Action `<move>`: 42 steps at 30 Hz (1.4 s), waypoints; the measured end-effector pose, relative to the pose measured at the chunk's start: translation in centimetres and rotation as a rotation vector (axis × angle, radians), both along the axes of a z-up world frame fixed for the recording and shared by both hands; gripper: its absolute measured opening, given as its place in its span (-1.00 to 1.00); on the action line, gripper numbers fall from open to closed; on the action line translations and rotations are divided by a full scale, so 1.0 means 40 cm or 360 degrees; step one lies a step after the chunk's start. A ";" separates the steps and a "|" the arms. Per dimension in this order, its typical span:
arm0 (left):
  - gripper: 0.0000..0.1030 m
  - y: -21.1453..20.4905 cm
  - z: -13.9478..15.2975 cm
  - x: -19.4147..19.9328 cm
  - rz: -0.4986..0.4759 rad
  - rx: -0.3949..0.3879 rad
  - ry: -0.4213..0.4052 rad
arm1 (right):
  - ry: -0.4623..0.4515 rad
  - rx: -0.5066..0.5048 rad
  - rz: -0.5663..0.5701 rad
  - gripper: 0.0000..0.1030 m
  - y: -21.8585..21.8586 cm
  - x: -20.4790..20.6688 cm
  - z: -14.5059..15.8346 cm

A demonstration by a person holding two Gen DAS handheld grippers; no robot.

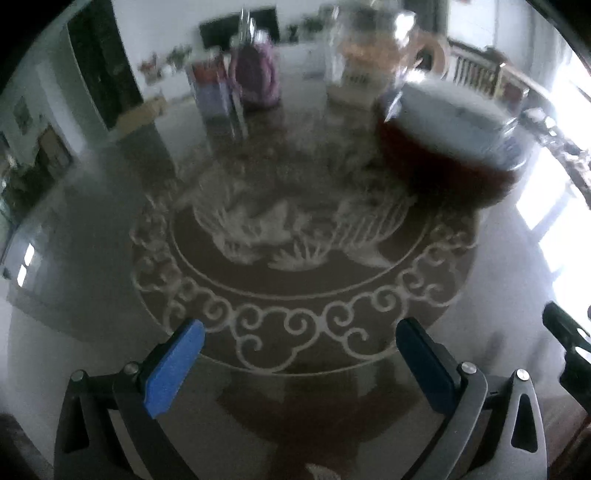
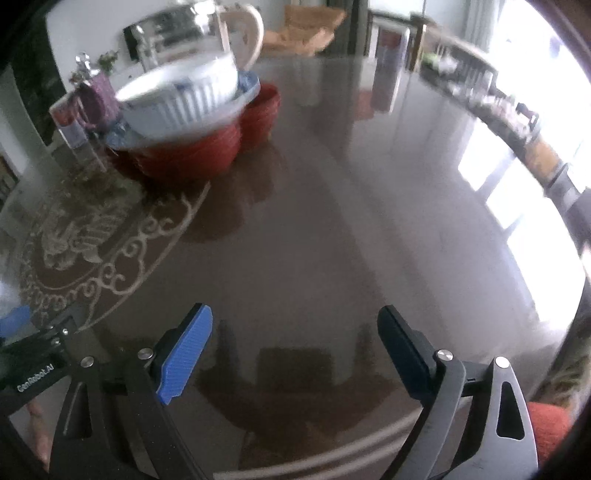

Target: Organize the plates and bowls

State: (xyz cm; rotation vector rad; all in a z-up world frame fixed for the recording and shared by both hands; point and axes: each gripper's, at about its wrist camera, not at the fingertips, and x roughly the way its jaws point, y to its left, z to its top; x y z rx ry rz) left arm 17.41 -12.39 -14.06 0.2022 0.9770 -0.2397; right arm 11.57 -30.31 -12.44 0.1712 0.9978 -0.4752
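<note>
Right wrist view gives us the clearest look at the task's thing: a stack of bowls (image 2: pixel 184 122) at the far left of the glass table (image 2: pixel 332 240). A white ribbed bowl (image 2: pixel 181 99) sits on top, tilted, inside a blue-rimmed bowl (image 2: pixel 247 86), and both rest in a nest of red bowls (image 2: pixel 188 162). A second red bowl (image 2: pixel 262 114) stands just beside it, touching or nearly so; we cannot tell which. Behind rises a clear jug with a pale handle (image 2: pixel 251 33).

Our right gripper (image 2: pixel 295 350) hangs over bare glass, well apart from the stack, jaws spread wide with nothing between them. Our left gripper (image 1: pixel 299 354) is likewise wide and empty, hovering above the etched scroll pattern (image 1: pixel 295 258) in the tabletop.

We judge the stacking close to done, with both claws free. If anything remains, it is the tilted white bowl: to settle it well we should come in from above, take the rim lightly at one side, and lower it level so the pile does not rock on the slick glass.

The left wrist view shows the stack (image 1: pixel 447 147) only blurred at upper right, but it alone shows the whole etched medallion, a purple object (image 1: pixel 255 74) we cannot identify and a box (image 1: pixel 210 92) beyond. The right wrist view alone shows the second red bowl and an orange sleeve (image 2: pixel 546 424).
</note>
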 end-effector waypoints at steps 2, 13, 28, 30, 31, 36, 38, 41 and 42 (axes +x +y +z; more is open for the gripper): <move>0.99 0.009 0.057 -0.030 -0.0036 -0.0045 -0.0070 | -0.0040 -0.0112 0.0017 0.81 0.029 -0.009 0.053; 0.99 0.076 0.274 -0.058 -0.0010 -0.0149 -0.0217 | -0.0236 -0.0134 0.0041 0.81 0.123 -0.069 0.286; 0.99 0.106 0.356 -0.127 -0.0118 -0.0129 -0.0238 | -0.0328 -0.0117 0.0074 0.81 0.202 -0.146 0.398; 0.99 0.105 0.355 -0.128 -0.0125 -0.0128 -0.0232 | -0.0322 -0.0119 0.0074 0.81 0.204 -0.145 0.395; 0.99 0.103 0.356 -0.130 -0.0125 -0.0124 -0.0234 | -0.0317 -0.0117 0.0069 0.81 0.202 -0.145 0.391; 0.99 0.096 0.356 -0.129 -0.0143 -0.0142 -0.0225 | -0.0312 -0.0105 0.0040 0.81 0.191 -0.155 0.388; 0.99 0.092 0.355 -0.126 -0.0145 -0.0141 -0.0220 | -0.0316 -0.0108 0.0035 0.81 0.188 -0.158 0.391; 0.99 0.088 0.355 -0.124 -0.0142 -0.0142 -0.0210 | -0.0323 -0.0102 0.0030 0.81 0.185 -0.162 0.393; 0.99 0.087 0.355 -0.124 -0.0145 -0.0148 -0.0205 | -0.0321 -0.0104 0.0031 0.81 0.185 -0.163 0.393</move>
